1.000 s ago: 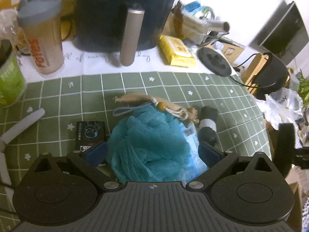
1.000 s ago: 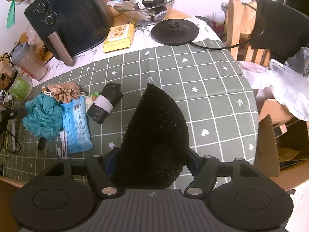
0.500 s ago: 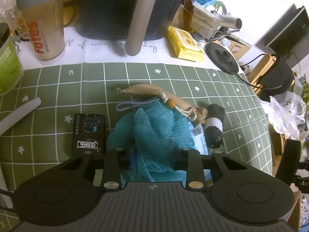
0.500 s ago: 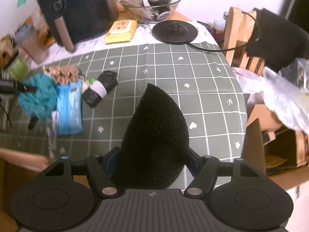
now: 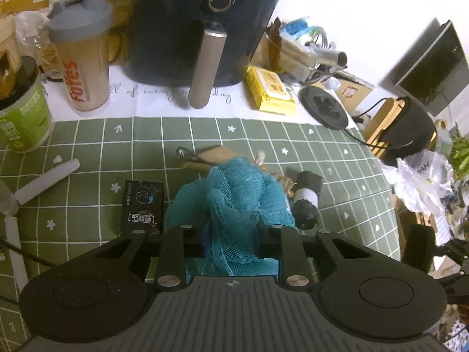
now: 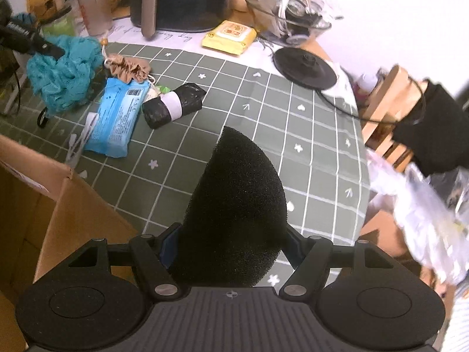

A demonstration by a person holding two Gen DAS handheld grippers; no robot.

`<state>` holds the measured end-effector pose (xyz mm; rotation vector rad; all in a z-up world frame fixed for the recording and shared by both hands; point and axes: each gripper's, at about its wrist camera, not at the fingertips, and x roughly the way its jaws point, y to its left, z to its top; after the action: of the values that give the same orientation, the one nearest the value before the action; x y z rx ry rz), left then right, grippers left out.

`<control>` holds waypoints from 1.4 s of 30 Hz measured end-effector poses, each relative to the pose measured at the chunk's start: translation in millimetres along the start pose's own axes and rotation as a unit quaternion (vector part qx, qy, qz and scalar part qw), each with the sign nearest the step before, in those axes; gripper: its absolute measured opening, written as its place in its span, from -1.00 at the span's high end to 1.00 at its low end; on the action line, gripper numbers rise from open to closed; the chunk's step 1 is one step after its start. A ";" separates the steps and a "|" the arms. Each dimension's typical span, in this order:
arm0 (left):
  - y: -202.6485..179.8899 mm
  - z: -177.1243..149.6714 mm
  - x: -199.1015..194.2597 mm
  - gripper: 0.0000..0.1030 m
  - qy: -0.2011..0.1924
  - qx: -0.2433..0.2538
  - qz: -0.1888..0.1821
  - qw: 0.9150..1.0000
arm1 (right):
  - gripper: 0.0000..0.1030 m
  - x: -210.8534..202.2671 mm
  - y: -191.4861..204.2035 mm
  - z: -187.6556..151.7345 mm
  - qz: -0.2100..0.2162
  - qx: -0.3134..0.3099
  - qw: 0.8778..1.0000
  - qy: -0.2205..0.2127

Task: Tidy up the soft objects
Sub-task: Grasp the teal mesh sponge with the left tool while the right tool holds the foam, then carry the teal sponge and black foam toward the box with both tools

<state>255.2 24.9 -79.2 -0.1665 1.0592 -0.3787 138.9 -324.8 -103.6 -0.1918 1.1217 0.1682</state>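
Note:
My left gripper [image 5: 231, 234] is shut on a teal mesh bath pouf [image 5: 234, 196] and holds it just above the green checked tablecloth [image 5: 117, 152]; the pouf also shows in the right wrist view [image 6: 61, 70]. My right gripper [image 6: 231, 234] is shut on a black foam sponge [image 6: 234, 211], held above the table's near edge. A tan drawstring pouch [image 6: 129, 67], a blue wipes pack [image 6: 117, 120] and a black roll with a white band [image 6: 174, 105] lie on the cloth.
An open cardboard box [image 6: 58, 205] stands at the table's near left edge. A dark air fryer [image 5: 202, 26], a shaker bottle [image 5: 80, 55], a green tub [image 5: 22, 117], a yellow wipes pack [image 5: 269, 91] and a black disc base [image 5: 324, 108] line the back. A small black box [image 5: 143, 205] lies left of the pouf.
My left gripper closed on the teal pouf and lifted it off the cloth. My right gripper, still holding the sponge, swung left until the cardboard box came into view.

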 end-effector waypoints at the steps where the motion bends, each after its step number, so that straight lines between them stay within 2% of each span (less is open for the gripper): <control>1: -1.0 -0.3 -4.2 0.51 -0.004 0.001 0.000 1.000 | -0.42 -0.7 -5.5 0.1 0.012 0.020 1.000 0.003; 4: -3.8 -1.8 -17.3 0.51 -0.018 0.001 0.000 1.000 | -0.42 -3.7 -24.1 0.7 0.054 0.090 0.994 0.010; 8: -7.7 -2.6 -35.5 0.51 -0.037 -0.003 -0.002 0.999 | -0.42 -9.8 -47.5 -0.5 0.103 0.179 0.978 0.011; 15: -20.8 -4.6 -70.7 0.51 -0.071 0.000 -0.003 0.997 | -0.42 -22.0 -79.6 -1.0 0.187 0.297 0.936 0.001; 18: -29.6 -4.4 -89.3 0.51 -0.086 0.003 -0.005 0.996 | -0.42 -28.4 -86.8 -0.1 0.229 0.329 0.916 -0.005; 20: -37.5 -5.3 -101.5 0.51 -0.095 0.009 -0.006 0.995 | -0.42 -36.2 -86.4 2.2 0.249 0.332 0.910 -0.010; 26: -63.4 -17.8 -138.4 0.51 -0.109 0.028 -0.006 0.994 | -0.42 -69.8 -69.9 15.6 0.266 0.284 0.921 -0.024; 31: -78.0 -35.4 -155.2 0.51 -0.101 0.027 0.000 0.995 | -0.42 -91.6 -42.3 21.9 0.263 0.220 0.939 -0.026; 42: -100.3 -79.2 -167.1 0.51 -0.075 0.017 -0.007 0.997 | -0.42 -108.0 21.8 12.1 0.246 0.107 0.963 -0.021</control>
<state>91.4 -0.2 50.2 -0.1694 0.9034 -0.3907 98.7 -304.7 -2.4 0.2883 1.1203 0.4886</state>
